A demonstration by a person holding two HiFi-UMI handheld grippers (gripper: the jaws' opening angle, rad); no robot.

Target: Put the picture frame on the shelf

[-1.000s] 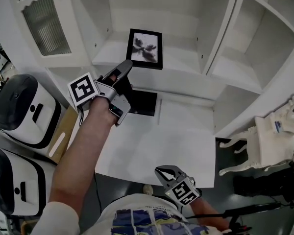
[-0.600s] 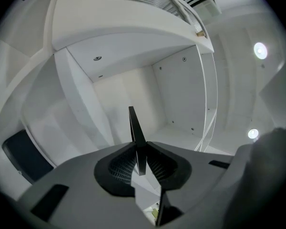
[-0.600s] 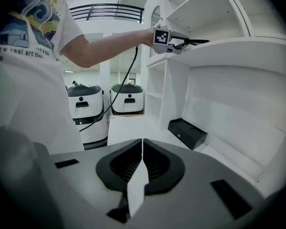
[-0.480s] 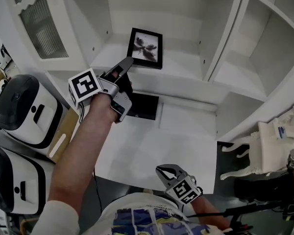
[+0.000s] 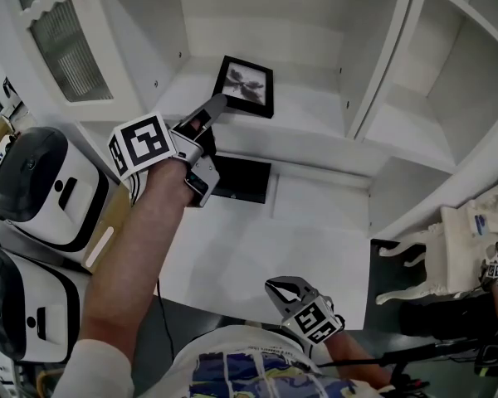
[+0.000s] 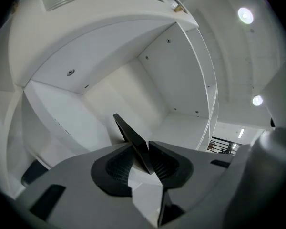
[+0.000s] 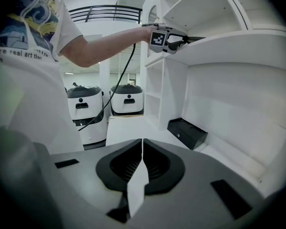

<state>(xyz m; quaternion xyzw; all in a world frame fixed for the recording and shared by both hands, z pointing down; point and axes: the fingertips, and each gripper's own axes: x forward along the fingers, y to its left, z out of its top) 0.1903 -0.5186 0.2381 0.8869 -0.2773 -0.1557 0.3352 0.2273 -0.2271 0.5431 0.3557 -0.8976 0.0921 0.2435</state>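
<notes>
The black picture frame [image 5: 247,85] with a dark flower print stands upright at the back of the white shelf [image 5: 315,127]. My left gripper [image 5: 214,104] reaches level onto the shelf at the frame's lower left corner. In the left gripper view the frame [image 6: 128,130] shows edge-on between the pads of that gripper [image 6: 140,149]. Its jaws have just been opening, with a gap beside the frame, so it stands open. My right gripper [image 5: 280,287] hangs low near my body, shut and empty [image 7: 142,147].
A black box [image 5: 245,179] lies on the lower white surface under the shelf, also in the right gripper view [image 7: 187,132]. A glazed cabinet door [image 5: 66,40] stands open at the left. Two white round machines [image 5: 33,189] and a white chair [image 5: 448,255] flank the cabinet.
The left hand has rolled, turning its marker cube more toward the camera, and edged toward the shelf. The frame stays upright on the shelf. The right gripper has barely shifted.
</notes>
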